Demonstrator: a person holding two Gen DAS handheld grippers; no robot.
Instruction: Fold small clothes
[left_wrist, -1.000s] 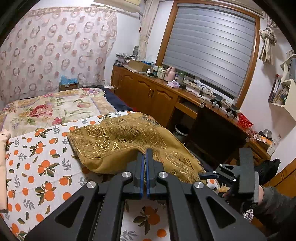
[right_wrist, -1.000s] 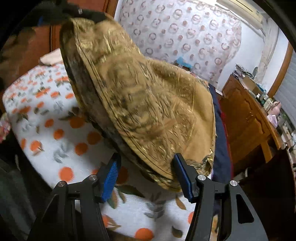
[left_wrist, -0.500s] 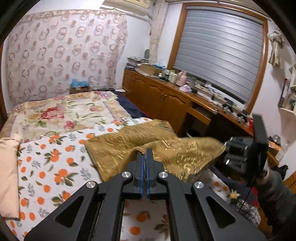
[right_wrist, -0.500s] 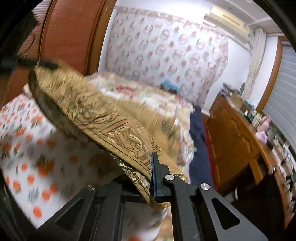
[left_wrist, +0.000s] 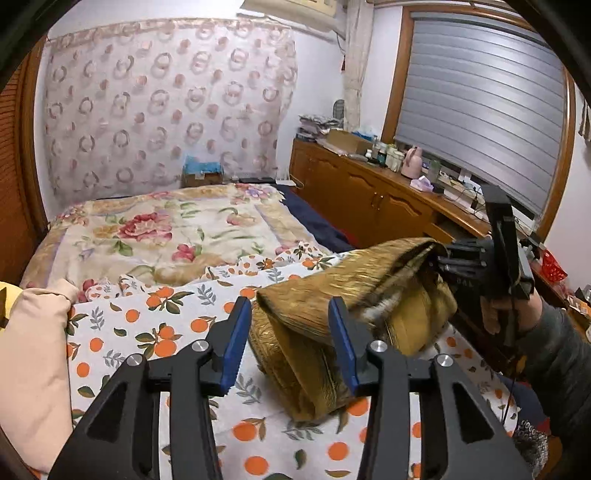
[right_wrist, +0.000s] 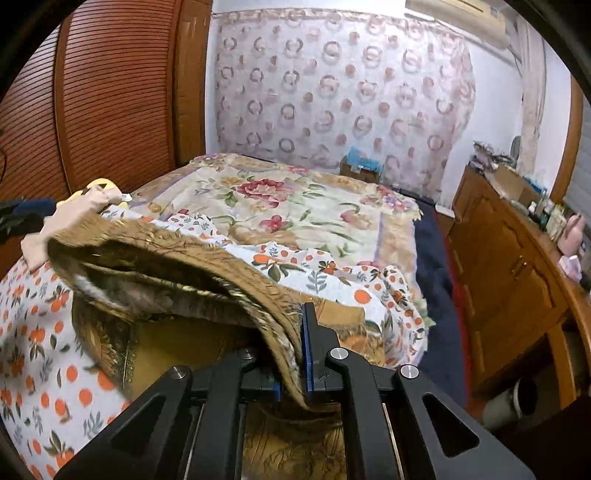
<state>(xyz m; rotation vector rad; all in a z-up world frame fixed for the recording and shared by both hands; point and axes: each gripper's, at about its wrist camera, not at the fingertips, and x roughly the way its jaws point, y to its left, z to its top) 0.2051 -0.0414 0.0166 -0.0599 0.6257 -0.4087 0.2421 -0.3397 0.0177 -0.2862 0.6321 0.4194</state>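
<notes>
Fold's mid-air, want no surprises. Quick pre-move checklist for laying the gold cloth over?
1. Right gripper pinching the gold patterned cloth's edge: ok, though its jaws read as easing apart.
2. Left gripper free of cloth: ok, jaws opening, pads not pressing.
3. Lower fold resting on the orange-print sheet: ok.
4. Landing spot on sheet bare: ok.
5. Cloth layers aligned: cannot tell, blurred.
6. Peach pillow apart from cloth: ok.

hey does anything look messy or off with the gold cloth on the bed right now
Yes. The gold cloth is bunched, not flat: the right claw pinches one edge and lifts it, while the rest slumps in a heap on the orange-print sheet. The left claw is opening, its pads off the fabric.
</notes>
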